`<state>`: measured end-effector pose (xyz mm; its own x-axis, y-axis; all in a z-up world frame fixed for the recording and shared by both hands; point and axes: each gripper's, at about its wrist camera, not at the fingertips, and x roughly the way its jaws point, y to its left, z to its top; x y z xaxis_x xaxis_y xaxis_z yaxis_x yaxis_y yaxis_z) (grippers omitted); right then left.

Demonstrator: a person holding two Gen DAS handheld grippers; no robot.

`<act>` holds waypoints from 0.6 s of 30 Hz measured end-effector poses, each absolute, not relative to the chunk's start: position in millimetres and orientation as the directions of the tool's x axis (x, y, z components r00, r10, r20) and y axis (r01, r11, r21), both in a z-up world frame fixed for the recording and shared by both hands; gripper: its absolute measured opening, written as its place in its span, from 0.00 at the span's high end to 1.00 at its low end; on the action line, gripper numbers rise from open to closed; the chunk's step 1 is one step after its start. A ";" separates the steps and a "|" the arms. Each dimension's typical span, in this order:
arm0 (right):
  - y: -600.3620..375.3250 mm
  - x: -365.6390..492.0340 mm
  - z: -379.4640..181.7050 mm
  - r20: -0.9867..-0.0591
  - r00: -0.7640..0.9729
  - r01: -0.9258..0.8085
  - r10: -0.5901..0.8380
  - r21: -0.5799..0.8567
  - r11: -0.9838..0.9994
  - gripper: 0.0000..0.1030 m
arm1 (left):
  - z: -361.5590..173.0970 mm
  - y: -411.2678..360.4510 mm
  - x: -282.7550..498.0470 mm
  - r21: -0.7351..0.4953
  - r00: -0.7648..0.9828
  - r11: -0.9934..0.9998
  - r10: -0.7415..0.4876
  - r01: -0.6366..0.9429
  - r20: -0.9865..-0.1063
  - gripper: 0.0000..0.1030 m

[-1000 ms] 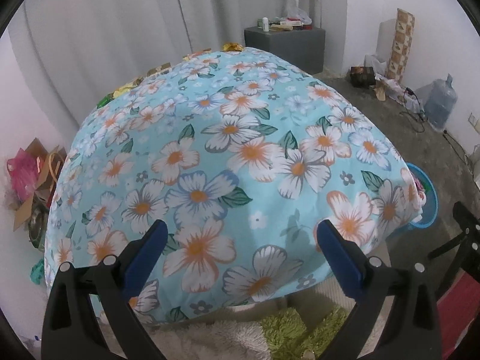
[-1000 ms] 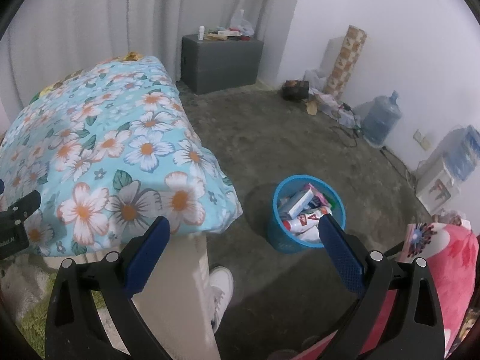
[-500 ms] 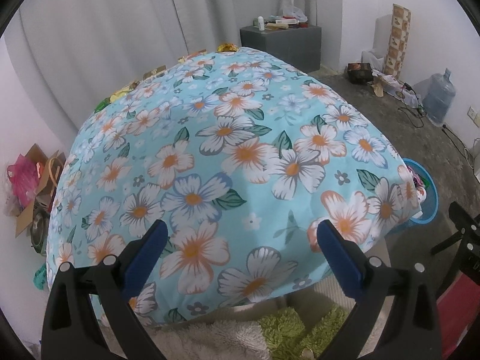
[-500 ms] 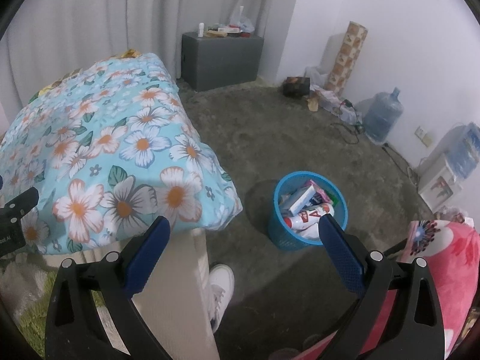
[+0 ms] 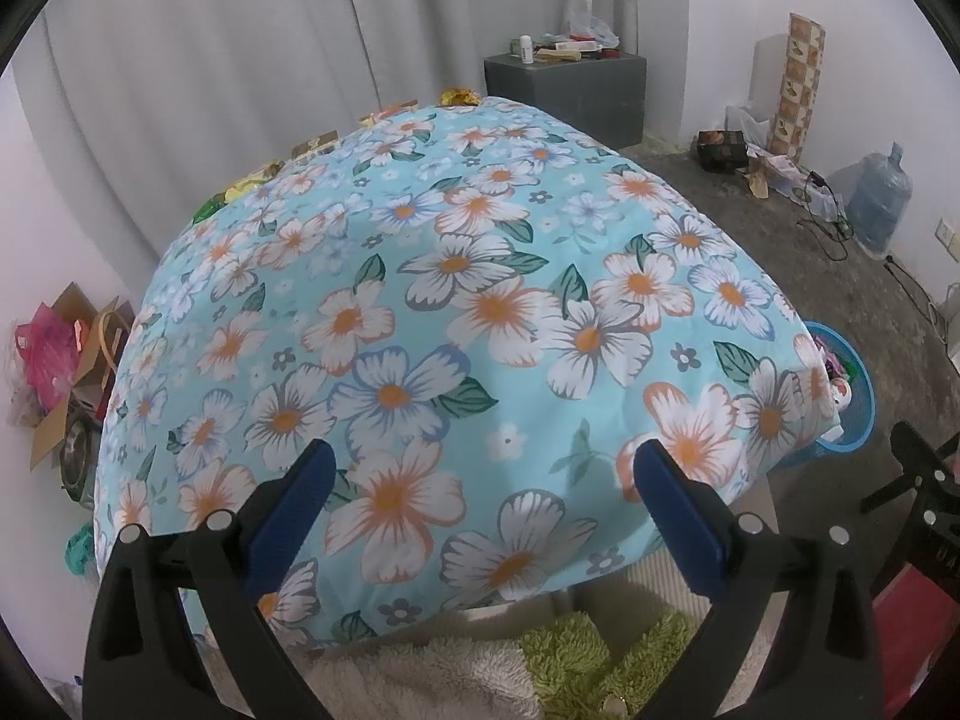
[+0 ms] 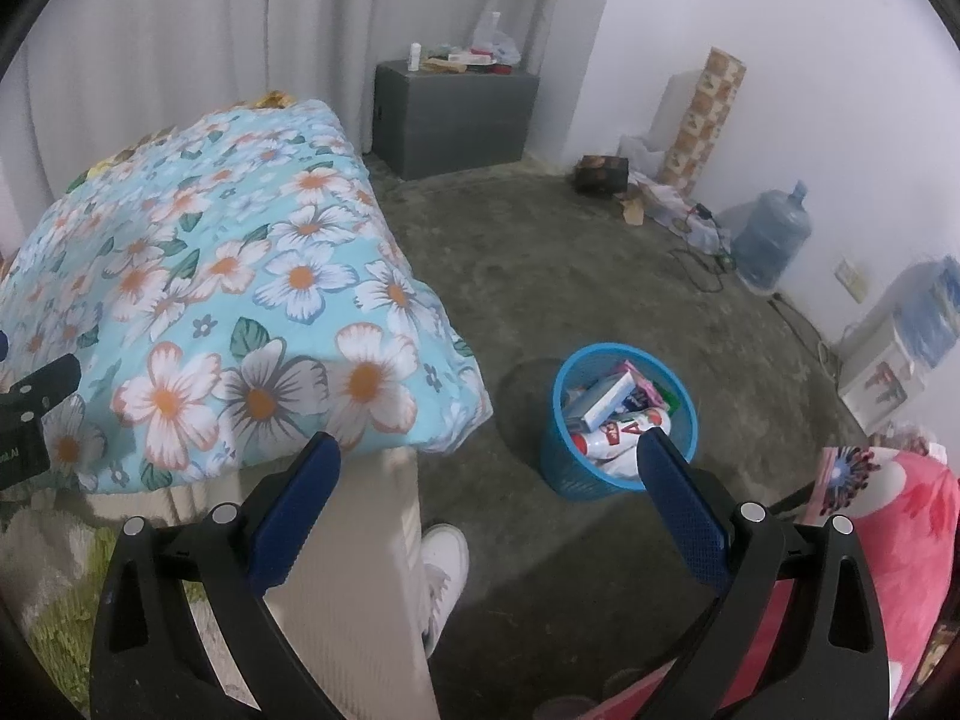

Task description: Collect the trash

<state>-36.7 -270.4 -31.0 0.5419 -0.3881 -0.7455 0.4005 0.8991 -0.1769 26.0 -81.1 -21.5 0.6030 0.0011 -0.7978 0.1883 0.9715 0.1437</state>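
A blue trash basket [image 6: 621, 420] full of wrappers and boxes stands on the concrete floor right of the table; its rim also shows in the left wrist view [image 5: 855, 384]. A table under a blue floral cloth [image 5: 456, 324] fills the left wrist view. Several wrappers [image 5: 246, 189] lie along its far edge by the curtain. My left gripper [image 5: 480, 468] is open and empty above the near edge of the cloth. My right gripper [image 6: 486, 462] is open and empty above the floor, between the table corner [image 6: 384, 396] and the basket.
A grey cabinet [image 6: 456, 114] with bottles stands at the back wall. A water jug [image 6: 771, 240], cables and boxes line the right wall. Cardboard and pink bags [image 5: 54, 360] lie left of the table. A red blanket [image 6: 888, 540] is at the right. A white shoe [image 6: 444, 558] is below.
Both views have shifted slightly, with the table and basket appearing a little lower and farther. Both grippers stay open and empty.
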 end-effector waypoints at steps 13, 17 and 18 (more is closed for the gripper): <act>-270.5 -37.5 -32.8 -0.753 0.535 0.394 -0.382 -0.177 0.902 0.08 | -22.9 -81.3 23.1 0.144 0.598 0.971 0.003 0.188 -0.801 0.05; -271.9 -37.5 -33.0 -0.752 0.537 0.394 -0.381 -0.176 0.902 0.08 | -23.4 -81.2 24.0 0.144 0.597 0.972 0.004 0.188 -0.802 0.05; -272.5 -37.6 -33.1 -0.752 0.537 0.395 -0.381 -0.175 0.902 0.08 | -23.3 -81.2 24.8 0.144 0.598 0.972 0.003 0.188 -0.802 0.05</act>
